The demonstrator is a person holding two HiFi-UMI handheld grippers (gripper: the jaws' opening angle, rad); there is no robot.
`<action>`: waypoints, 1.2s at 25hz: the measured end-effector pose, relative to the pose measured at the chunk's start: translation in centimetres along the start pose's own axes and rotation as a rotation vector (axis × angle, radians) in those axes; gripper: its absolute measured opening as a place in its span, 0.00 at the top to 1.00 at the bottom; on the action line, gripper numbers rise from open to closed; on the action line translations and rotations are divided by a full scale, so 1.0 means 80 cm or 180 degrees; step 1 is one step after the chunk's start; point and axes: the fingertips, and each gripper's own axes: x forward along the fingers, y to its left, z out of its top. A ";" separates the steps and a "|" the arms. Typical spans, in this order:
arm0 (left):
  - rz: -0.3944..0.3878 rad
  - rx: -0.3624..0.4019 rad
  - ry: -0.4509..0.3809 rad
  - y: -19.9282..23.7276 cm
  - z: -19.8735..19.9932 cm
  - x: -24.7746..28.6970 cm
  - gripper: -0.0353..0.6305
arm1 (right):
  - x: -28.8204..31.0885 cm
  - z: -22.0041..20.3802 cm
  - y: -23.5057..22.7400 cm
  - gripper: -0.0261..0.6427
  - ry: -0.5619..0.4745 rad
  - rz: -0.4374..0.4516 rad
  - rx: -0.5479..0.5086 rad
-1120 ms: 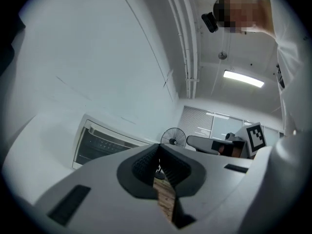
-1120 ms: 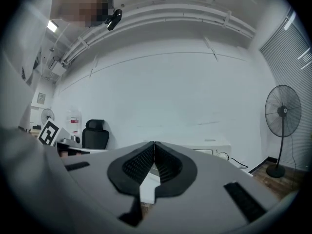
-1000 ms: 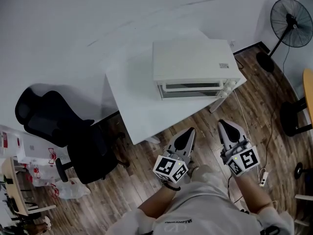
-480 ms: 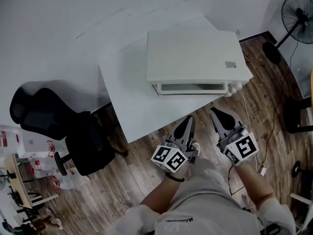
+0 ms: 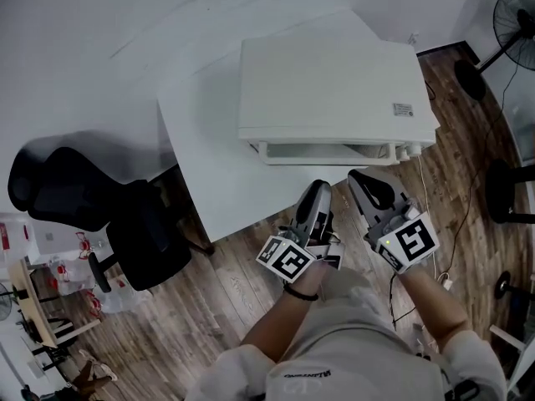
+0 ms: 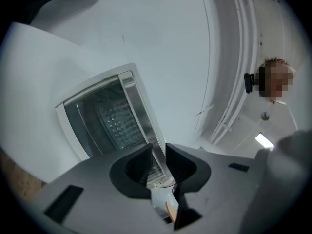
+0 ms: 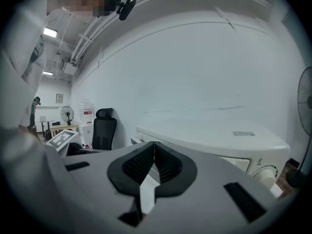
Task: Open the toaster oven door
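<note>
Subject: a cream box-shaped toaster oven (image 5: 334, 82) stands on a white rectangular table (image 5: 209, 174), its back towards a plain white wall (image 5: 100, 23). Its glass-fronted door (image 5: 322, 150) is closed and faces the person. A metal bar handle (image 6: 139, 111) runs along the door's edge. Pale knobs (image 5: 408, 150) sit at the right end of the oven's front.

Room: dark wood-plank floor (image 5: 226, 299) lies in front of the oven and to both sides of it. A black office chair (image 5: 92, 215) stands left of the oven, beside the table. A black pedestal fan (image 5: 512, 19) stands to the oven's right.

Left gripper (image 5: 316, 190) hangs in front of the oven, short of the door. Its jaws have just been opening and now stand apart, grasping nothing; in the left gripper view the handle lines up with the gap beyond them.

Right gripper (image 5: 368, 178) hangs beside it, also in front of the oven. Its jaws are pressed together and empty.
</note>
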 end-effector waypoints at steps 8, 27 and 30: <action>-0.0174 -0.0615 -0.0329 0.013 0.011 0.017 0.75 | 0.014 -0.007 -0.002 0.94 0.0016 0.0023 -0.0017; -0.0118 -0.1220 -0.0745 0.025 0.021 0.052 0.78 | 0.010 -0.018 -0.007 0.94 -0.0015 -0.0021 0.0088; -0.0137 -0.1176 -0.0725 0.025 0.020 0.052 0.79 | 0.009 -0.019 -0.007 0.94 -0.0011 -0.0035 0.0100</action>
